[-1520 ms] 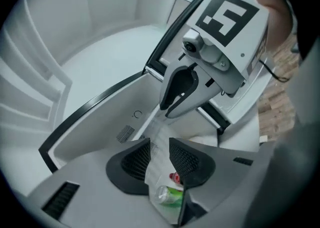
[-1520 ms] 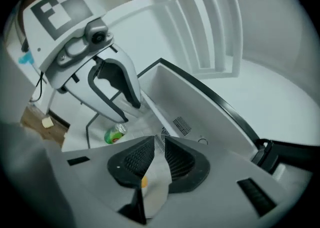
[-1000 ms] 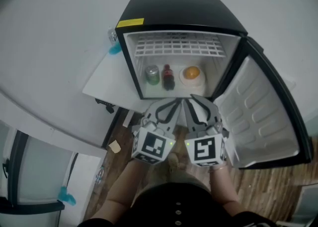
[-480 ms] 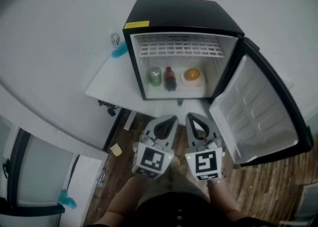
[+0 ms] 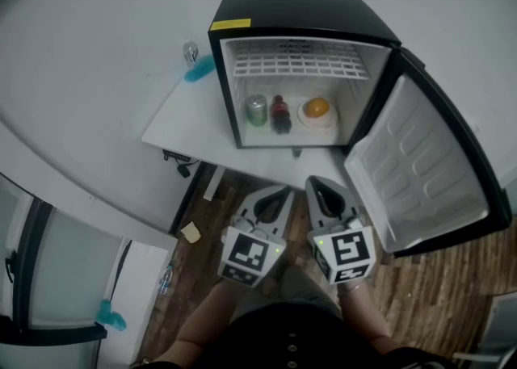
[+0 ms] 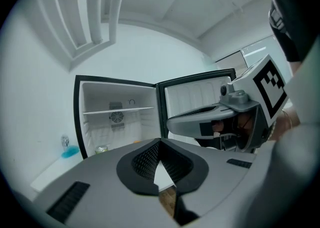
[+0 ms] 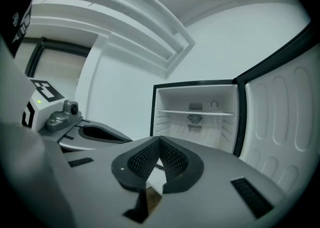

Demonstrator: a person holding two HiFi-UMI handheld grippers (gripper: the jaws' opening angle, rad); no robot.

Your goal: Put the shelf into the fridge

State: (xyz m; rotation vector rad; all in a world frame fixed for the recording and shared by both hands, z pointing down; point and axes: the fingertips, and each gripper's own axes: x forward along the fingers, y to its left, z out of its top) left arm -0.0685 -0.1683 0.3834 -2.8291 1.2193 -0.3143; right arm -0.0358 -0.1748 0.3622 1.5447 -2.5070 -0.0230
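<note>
The person holds both grippers low in front of the body, side by side and close together, forearms reaching forward and the tools pointing nearly level toward the open fridge (image 5: 299, 8) but well apart from it. The left gripper (image 5: 283, 191) has its jaws pressed together with nothing between them, and the right gripper (image 5: 313, 182) is closed and empty in the same way. The white wire shelf (image 5: 295, 60) already sits inside the fridge, in the upper part of the compartment. Below it stand a green can (image 5: 256, 109) and a dark bottle (image 5: 280, 113), with an orange fruit (image 5: 317, 106) to their right. The door (image 5: 420, 174) hangs wide open to the right. A yellow label (image 5: 231, 25) sits on the fridge's top front edge; its print, like that on the can and bottle, is too small to read.
</note>
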